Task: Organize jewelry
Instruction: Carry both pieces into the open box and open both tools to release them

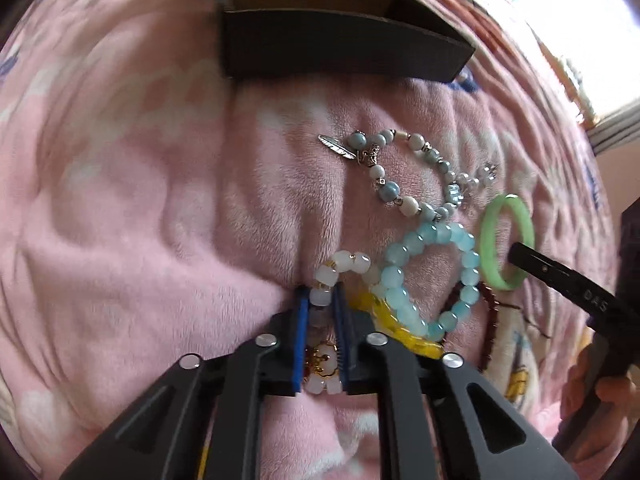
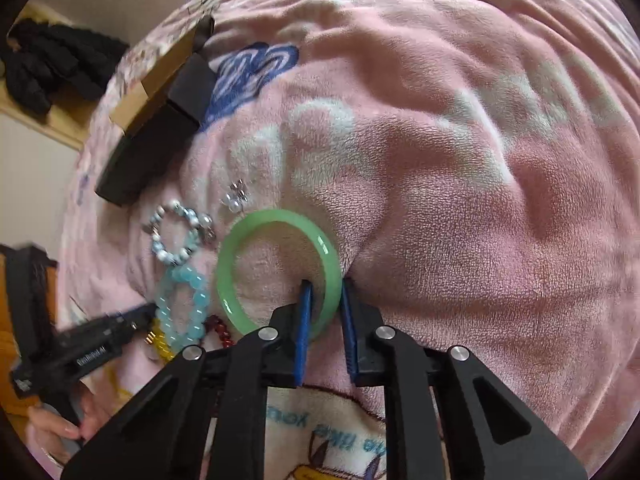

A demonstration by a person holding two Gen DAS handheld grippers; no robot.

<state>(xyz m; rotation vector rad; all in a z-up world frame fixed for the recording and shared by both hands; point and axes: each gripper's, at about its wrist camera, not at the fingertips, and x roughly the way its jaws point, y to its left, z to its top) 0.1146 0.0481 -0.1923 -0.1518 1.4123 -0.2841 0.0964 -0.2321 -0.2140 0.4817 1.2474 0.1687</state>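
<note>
Blue-padded jaws of the left gripper (image 1: 320, 300) are closed on a white bead of the white beaded bracelet (image 1: 344, 266), whose gold flower charm sits further back between them. The right gripper (image 2: 325, 292) straddles the rim of the green jade bangle (image 2: 276, 268), one jaw inside the ring and one outside; the outer jaw looks slightly clear of the rim, so it seems not quite clamped. Both pieces lie on the pink fleece blanket (image 1: 140, 220). Just beside them are a light blue bead bracelet (image 1: 432, 276), a yellow bead strand (image 1: 400, 320), a dark red bead strand (image 1: 490, 308) and a grey-and-white charm bracelet (image 1: 400, 172). Beyond stands the open black cardboard box (image 1: 340, 48). Picking up appears to be the step in hand; next, each piece likely needs lifting free of the tangle and carrying to the box.
</note>
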